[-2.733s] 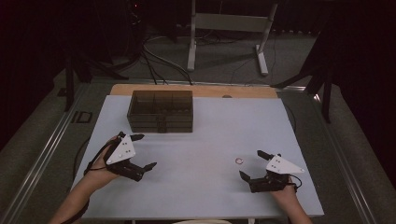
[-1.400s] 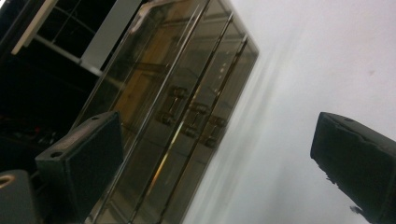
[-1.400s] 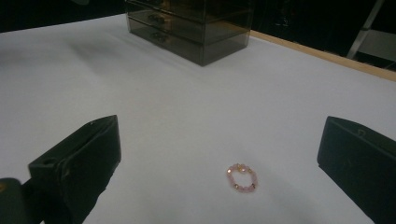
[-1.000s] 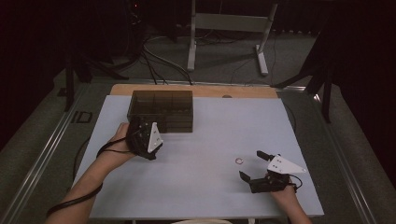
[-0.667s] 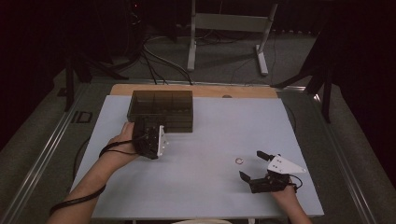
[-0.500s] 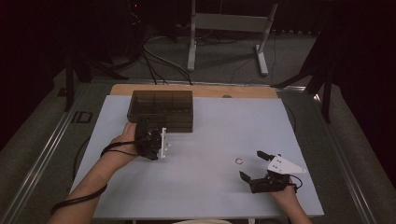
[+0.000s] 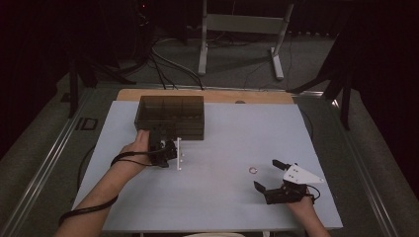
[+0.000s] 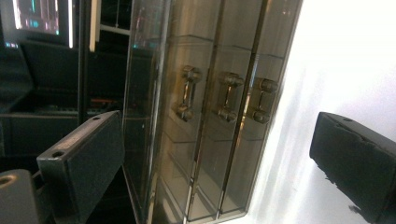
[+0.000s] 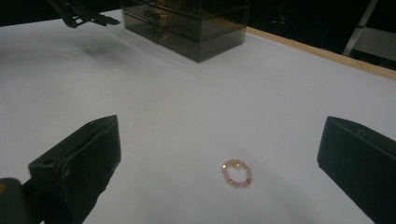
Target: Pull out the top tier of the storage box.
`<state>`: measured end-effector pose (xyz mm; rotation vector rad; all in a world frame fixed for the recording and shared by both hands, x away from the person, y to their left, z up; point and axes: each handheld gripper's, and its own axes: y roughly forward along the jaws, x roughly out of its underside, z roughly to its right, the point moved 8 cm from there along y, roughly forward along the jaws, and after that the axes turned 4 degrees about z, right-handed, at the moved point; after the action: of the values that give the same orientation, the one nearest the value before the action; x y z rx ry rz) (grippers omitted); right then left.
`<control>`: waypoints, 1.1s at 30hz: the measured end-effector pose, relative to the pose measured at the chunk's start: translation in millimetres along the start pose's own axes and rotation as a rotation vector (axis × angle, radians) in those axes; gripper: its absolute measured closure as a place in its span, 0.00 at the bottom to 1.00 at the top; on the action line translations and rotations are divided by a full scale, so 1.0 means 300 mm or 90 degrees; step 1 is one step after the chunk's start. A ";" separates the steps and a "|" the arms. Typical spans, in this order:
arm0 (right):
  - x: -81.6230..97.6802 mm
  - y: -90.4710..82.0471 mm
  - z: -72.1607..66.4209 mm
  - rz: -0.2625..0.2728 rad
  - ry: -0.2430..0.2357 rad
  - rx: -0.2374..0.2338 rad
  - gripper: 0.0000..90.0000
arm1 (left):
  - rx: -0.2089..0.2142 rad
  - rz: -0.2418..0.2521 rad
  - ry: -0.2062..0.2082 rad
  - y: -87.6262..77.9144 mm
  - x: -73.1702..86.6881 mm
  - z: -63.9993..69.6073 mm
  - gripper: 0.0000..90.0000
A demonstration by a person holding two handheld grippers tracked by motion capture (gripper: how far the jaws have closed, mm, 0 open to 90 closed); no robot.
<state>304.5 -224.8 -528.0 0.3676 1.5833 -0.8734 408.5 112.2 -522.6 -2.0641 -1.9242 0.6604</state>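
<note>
Drawer unit approached; all three drawers closed.
Smoked drawer box (image 7: 170, 117) sits at the table's far left; left gripper (image 7: 165, 148) faces its handles (image 8: 224, 97), jaws wide, empty. Beaded ring (image 9: 237, 173) (untouched) lies before the right gripper (image 7: 271, 177), jaws wide. Opening and stowing remain.

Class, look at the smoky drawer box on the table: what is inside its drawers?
The drawer box is tinted see-through: dividers and three handles show, with no contents visible. Its far compartments are too dark to tell.
</note>
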 end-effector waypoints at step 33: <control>0.001 -0.010 0.012 0.003 0.016 0.002 0.00 | -0.082 -0.067 0.071 0.088 0.018 -0.022 0.80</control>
<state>304.9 -229.6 -527.2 0.3864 1.6043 -0.8716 435.1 115.7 -530.1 -2.0106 -2.0424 0.3985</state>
